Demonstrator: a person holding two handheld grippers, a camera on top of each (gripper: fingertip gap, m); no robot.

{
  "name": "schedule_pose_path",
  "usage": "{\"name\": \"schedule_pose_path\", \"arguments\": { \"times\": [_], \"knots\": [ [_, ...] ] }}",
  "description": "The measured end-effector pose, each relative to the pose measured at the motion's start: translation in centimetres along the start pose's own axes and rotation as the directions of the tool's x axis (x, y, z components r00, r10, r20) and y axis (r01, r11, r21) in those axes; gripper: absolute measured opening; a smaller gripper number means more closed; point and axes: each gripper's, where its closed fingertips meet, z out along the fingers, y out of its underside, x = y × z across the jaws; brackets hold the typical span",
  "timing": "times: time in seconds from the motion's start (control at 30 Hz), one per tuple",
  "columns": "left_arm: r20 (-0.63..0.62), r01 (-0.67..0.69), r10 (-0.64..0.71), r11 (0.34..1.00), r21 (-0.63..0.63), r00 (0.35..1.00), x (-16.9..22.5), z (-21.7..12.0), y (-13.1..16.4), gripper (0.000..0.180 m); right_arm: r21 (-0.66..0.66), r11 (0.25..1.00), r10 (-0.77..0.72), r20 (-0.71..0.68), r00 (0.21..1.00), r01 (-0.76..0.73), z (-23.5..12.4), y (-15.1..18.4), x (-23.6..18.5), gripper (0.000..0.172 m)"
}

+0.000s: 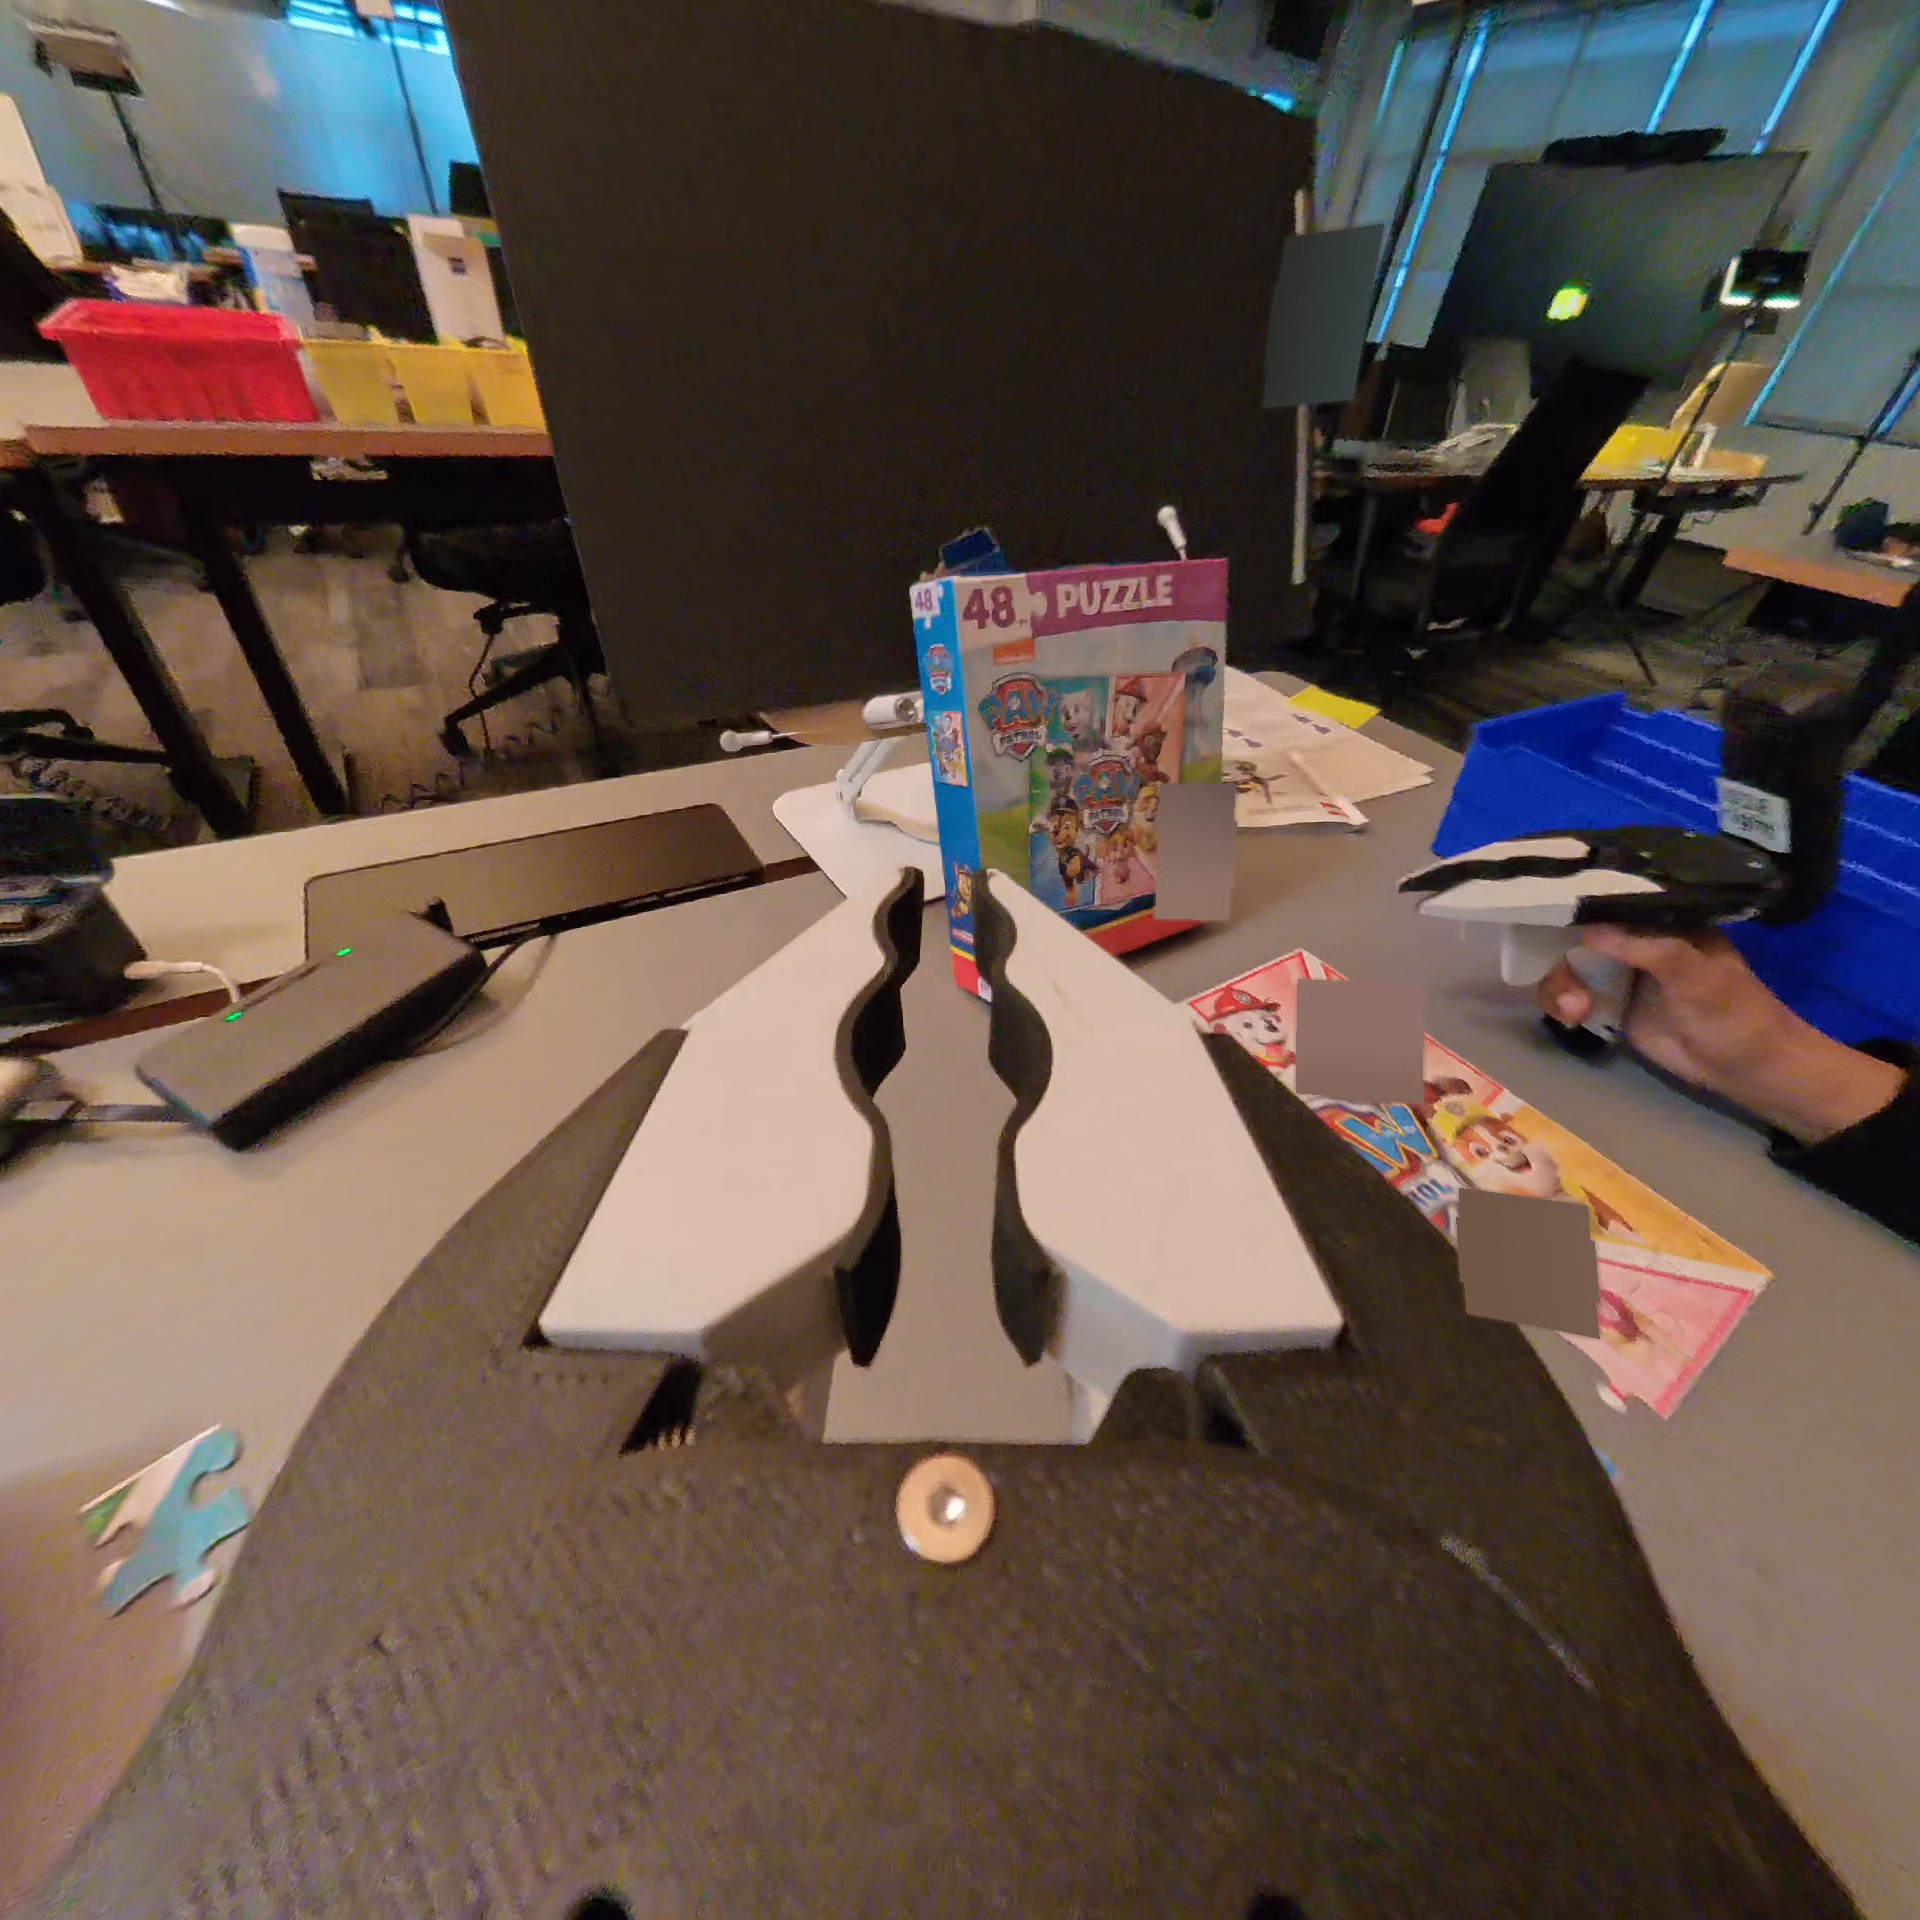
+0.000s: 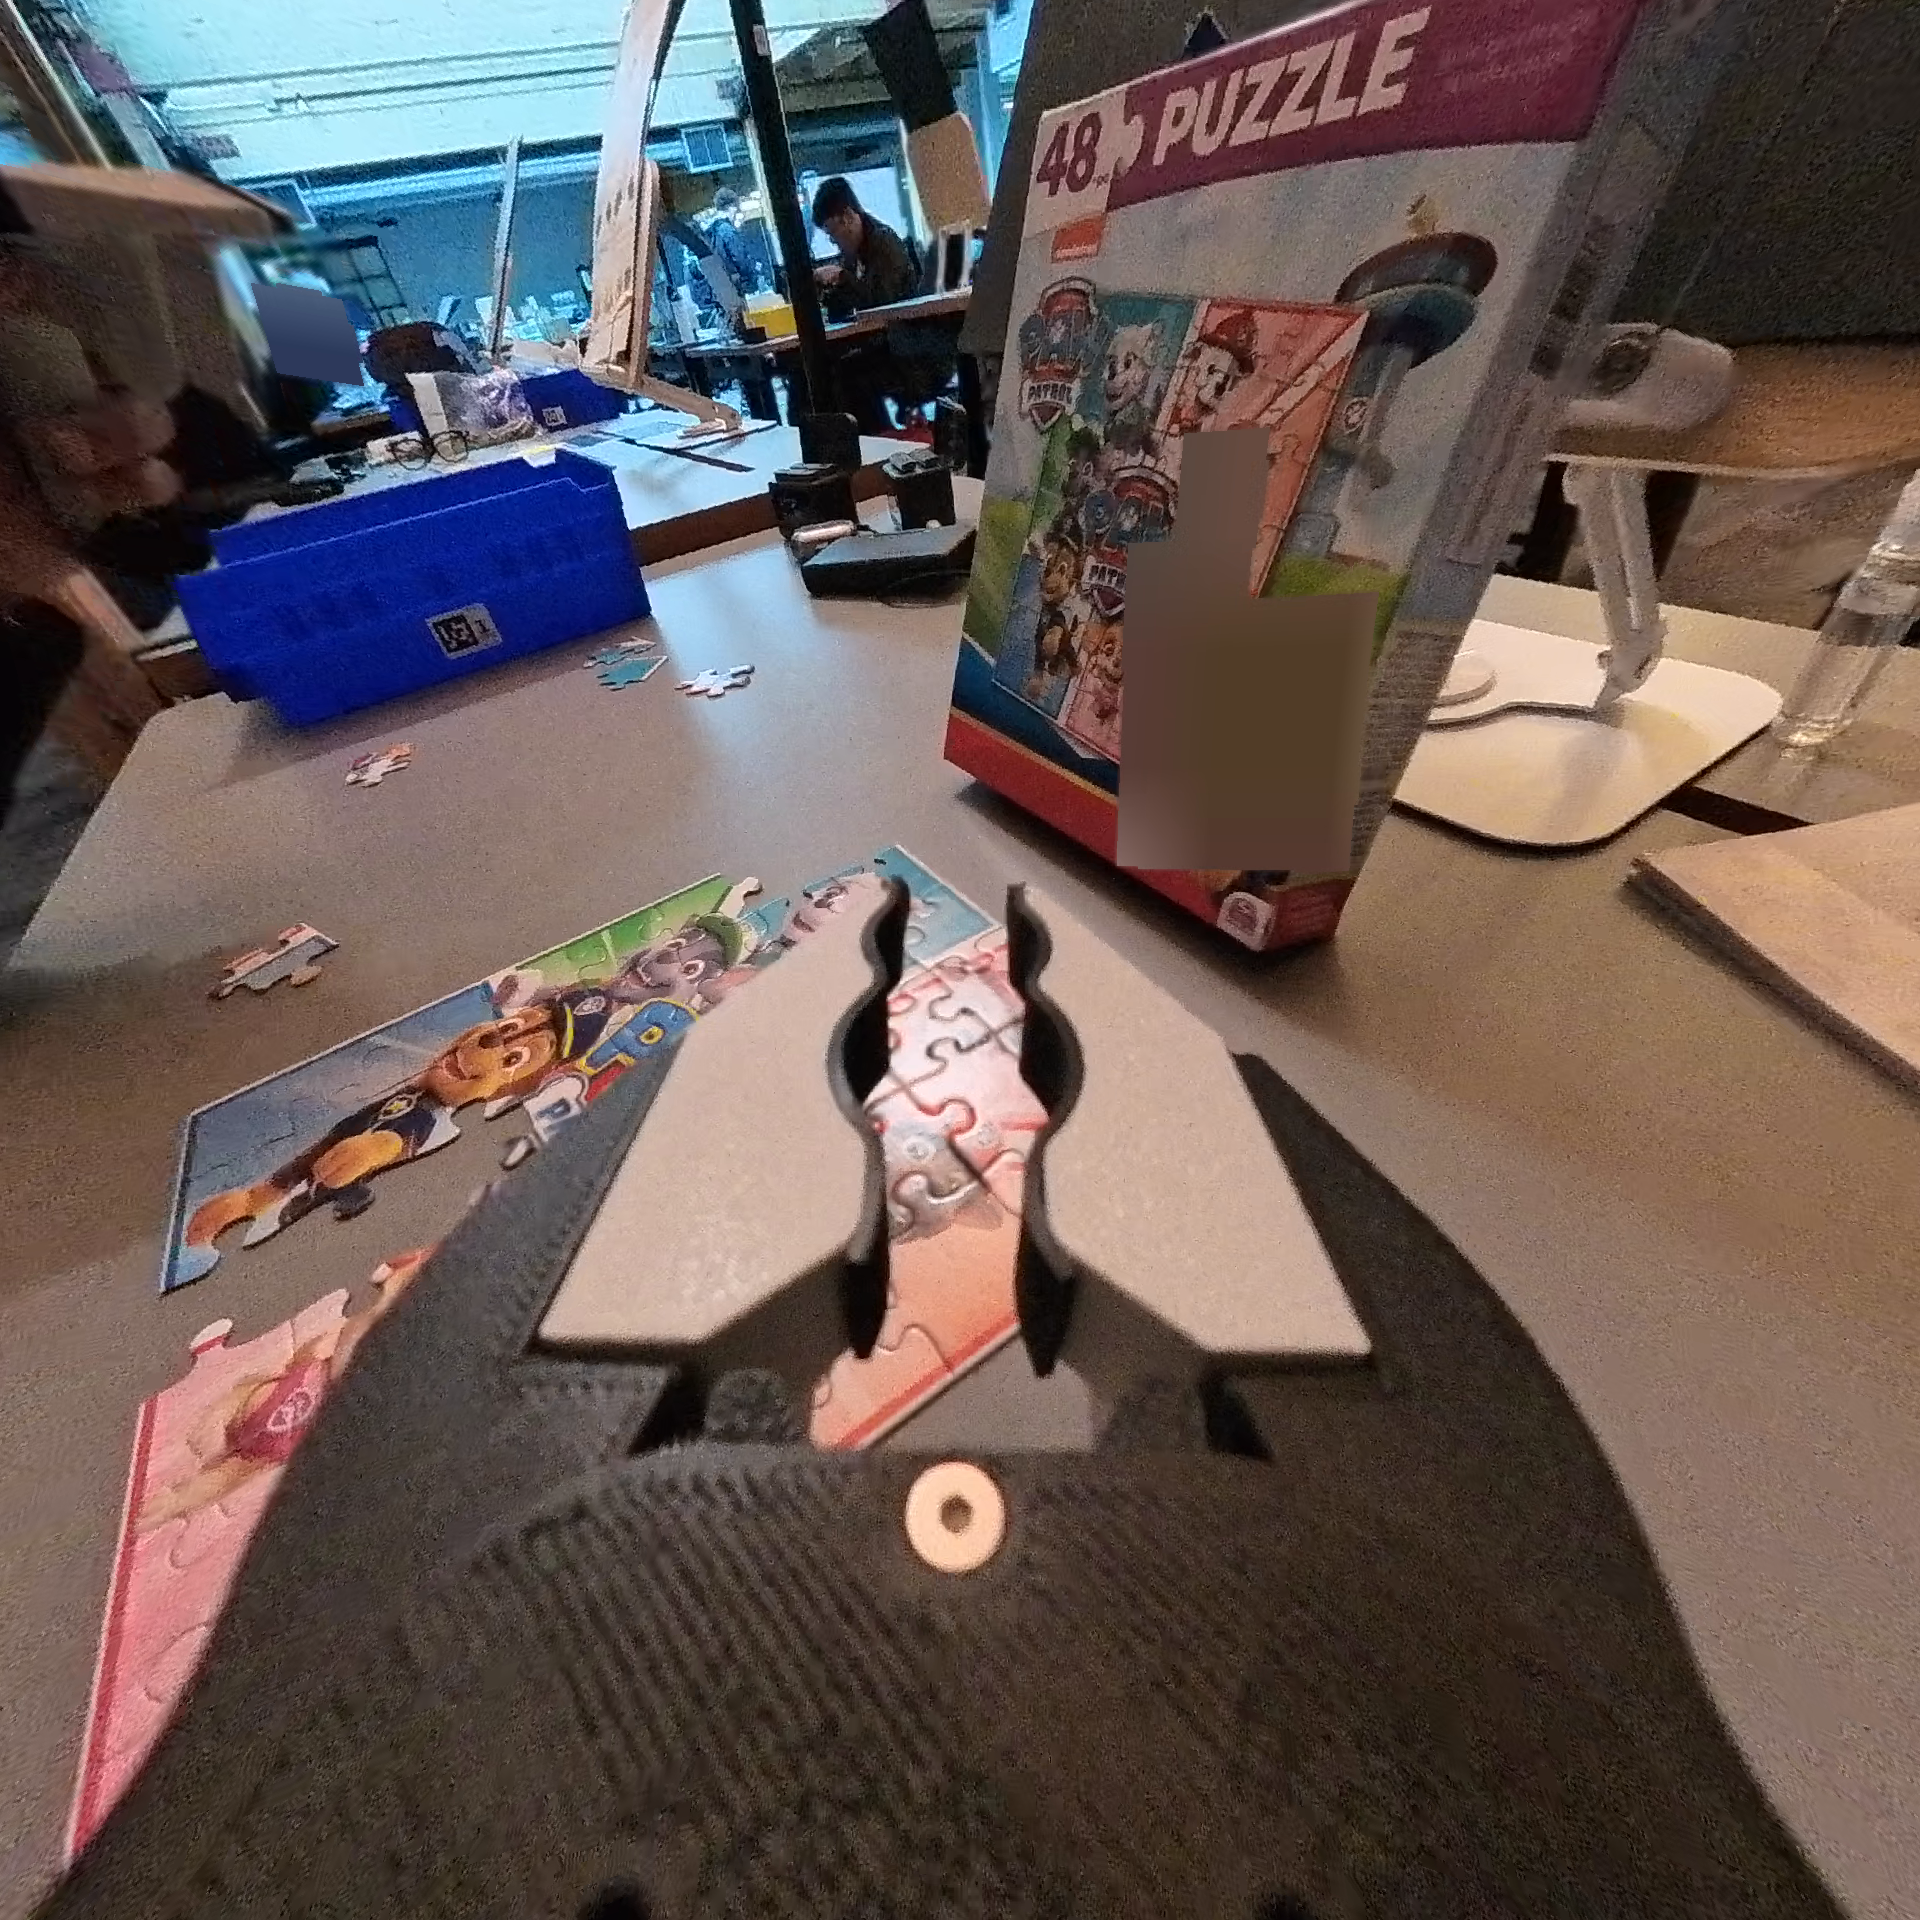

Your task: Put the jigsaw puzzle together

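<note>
My left gripper (image 1: 951, 894) is open and empty. It hovers over the grey table (image 1: 644, 1039), pointing at an upright colourful puzzle box (image 1: 1081, 748). My right gripper (image 2: 958, 904) is open and empty, low over the far corner of a partly assembled cartoon jigsaw (image 2: 416, 1070) lying flat. The jigsaw's pink and white pieces show through the gap between its fingers. The box (image 2: 1247, 416) stands just beyond it to the right. In the left wrist view the right gripper (image 1: 1418, 891), held by a hand, is above the jigsaw (image 1: 1507, 1143). A loose piece (image 1: 166, 1517) lies at the lower left.
Loose pieces (image 2: 275, 956) (image 2: 379, 764) (image 2: 665, 670) lie left of the jigsaw. A blue bin (image 2: 416, 582) stands beyond them. A white stand (image 2: 1579, 727), a clear bottle (image 2: 1860, 623) and a grey board (image 2: 1808, 925) are at the right. Black devices (image 1: 312, 1029) with cables and papers (image 1: 1320, 748) sit on the table. My right fingertips sit around 35 centimeters from my left ones.
</note>
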Motion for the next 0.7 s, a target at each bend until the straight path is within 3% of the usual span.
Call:
{"name": "schedule_pose_path", "arguments": {
  "times": [0.07,0.17,0.23,0.37,0.7],
  "knots": [
    [0.013,-0.027,0.028,0.997,-0.07,1.0,-0.5,-2.3,0.7,0.014,0.002,1.0,-0.017,-0.022,1.0,0.017,-0.3,-0.1,0.4,0.018],
    [0.236,-0.077,0.12,0.98,-0.183,0.964,-5.0,-6.5,2.6,0.01,0.006,0.999,-0.054,-0.085,0.995,0.054,-0.9,-0.1,1.6,0.015],
    [0.31,-0.04,0.106,0.976,-0.214,0.945,-7.0,-8.8,3.2,0.012,0.025,0.999,-0.045,-0.104,0.994,0.047,-1.2,-0.3,2.0,0.015],
    [0.262,0.057,-0.015,0.986,-0.155,0.965,-7.3,-10.6,2.7,0.018,0.068,0.998,-0.007,-0.124,0.992,0.016,-1.8,-0.8,2.6,0.015],
    [0.288,0.09,-0.05,0.988,-0.127,0.956,-8.3,-10.8,2.4,0.019,0.064,0.998,-0.016,-0.154,0.988,0.026,-2.0,-0.7,2.8,0.015]
  ]
}}
